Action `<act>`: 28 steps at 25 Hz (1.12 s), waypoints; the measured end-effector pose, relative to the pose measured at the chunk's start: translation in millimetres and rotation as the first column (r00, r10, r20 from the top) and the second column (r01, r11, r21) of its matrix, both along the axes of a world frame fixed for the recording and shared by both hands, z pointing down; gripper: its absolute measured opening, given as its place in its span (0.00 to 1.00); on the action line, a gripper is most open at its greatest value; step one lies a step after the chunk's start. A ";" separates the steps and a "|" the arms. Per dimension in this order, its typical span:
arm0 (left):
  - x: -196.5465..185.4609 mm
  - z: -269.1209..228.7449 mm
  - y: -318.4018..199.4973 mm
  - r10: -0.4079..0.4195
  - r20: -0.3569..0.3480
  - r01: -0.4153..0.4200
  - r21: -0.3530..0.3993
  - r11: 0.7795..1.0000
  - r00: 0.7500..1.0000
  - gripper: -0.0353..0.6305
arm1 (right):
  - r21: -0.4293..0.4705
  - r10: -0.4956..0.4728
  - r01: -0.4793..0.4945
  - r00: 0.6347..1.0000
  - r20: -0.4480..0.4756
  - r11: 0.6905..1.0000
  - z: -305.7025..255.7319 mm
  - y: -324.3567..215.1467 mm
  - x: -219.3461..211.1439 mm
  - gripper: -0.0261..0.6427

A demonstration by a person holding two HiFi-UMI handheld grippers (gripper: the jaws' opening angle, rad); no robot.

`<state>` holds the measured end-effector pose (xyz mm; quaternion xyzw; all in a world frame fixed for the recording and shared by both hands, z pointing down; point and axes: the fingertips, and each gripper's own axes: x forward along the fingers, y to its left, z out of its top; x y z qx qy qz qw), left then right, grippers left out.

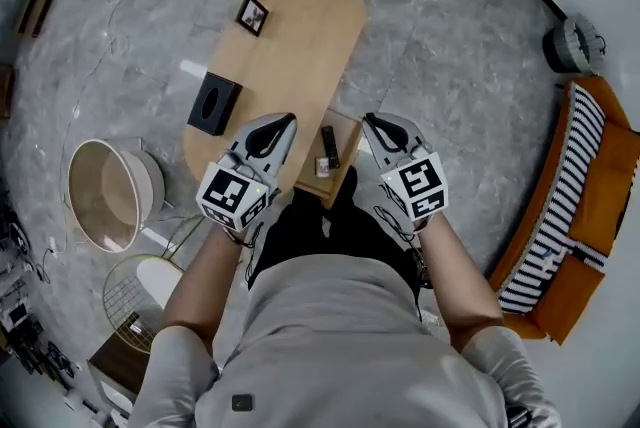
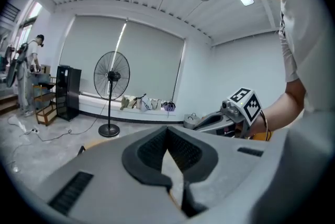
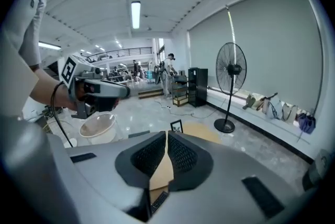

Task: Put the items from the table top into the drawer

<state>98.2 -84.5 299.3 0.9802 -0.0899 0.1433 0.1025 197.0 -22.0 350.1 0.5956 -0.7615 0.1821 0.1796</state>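
Evidently shut and empty: left gripper (image 1: 283, 121), right gripper (image 1: 371, 122); black rectangular box (image 1: 213, 103) and small black-framed picture (image 1: 252, 14) on far oval wooden table (image 1: 300, 36), beyond open wooden drawer (image 1: 346, 140). Could topple picture, reaching with jaws closed.

Saw a desk (image 1: 300, 26) and its drawer (image 1: 347, 141) of pale wood, smooth and matt, and a floor (image 1: 120, 56) of grey veined stone polished to a soft gloss. Noted the left tongs (image 2: 167, 130) and right tongs (image 3: 166, 135) in matt grey plastic, each with black pads (image 3: 180, 154) of a dimpled, rubbery look. Made out a box (image 1: 213, 103) in matt black, a tub (image 1: 152, 186) of pale plastic, a basket (image 1: 125, 301) of thin metal wire, a sofa (image 1: 610, 186) in orange cloth under a striped throw (image 1: 575, 156), and a shirt (image 1: 340, 346) of plain grey cloth.
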 end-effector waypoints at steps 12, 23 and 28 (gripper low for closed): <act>-16.9 -159.0 62.7 -0.108 -0.123 0.130 0.187 0.974 0.987 0.07 | 0.242 -0.155 0.178 0.981 -0.113 0.954 -180.1 60.4 -21.0 0.09; -62.0 -198.5 91.9 -0.261 -0.182 0.299 0.231 0.926 0.948 0.07 | 0.357 -0.248 0.270 0.963 -0.106 0.894 -221.0 63.7 -33.6 0.09; -77.4 -197.7 92.3 -0.273 -0.180 0.311 0.237 0.920 0.945 0.07 | 0.367 -0.249 0.269 0.963 -0.100 0.891 -220.6 62.2 -42.3 0.09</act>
